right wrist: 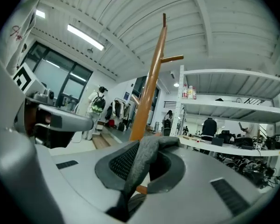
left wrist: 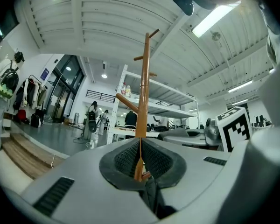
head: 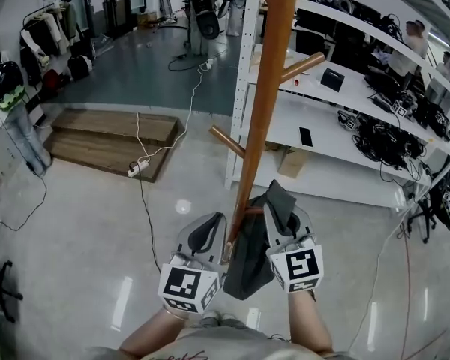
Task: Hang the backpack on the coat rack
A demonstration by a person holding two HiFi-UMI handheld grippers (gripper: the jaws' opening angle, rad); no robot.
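Left claw (head: 212,229) and right claw (head: 282,217) clamp dark grey fabric backpack (head: 247,267); brown wooden coat rack (head: 267,88) just ahead may snag it loose.

Coat rack (head: 268,88): smooth orange-brown wood, satin sheen. Backpack (head: 249,265): dark grey cloth, matt, felt-like where pinched. Left gripper (head: 210,235), right gripper (head: 283,220): pale grey matt plastic shells with black rough-textured pads (left wrist: 123,160). Floor (head: 97,231): pale, glossy, reflects lamps. Platform (head: 109,130): brown wood planks. Shelving (head: 247,66): white-painted metal.
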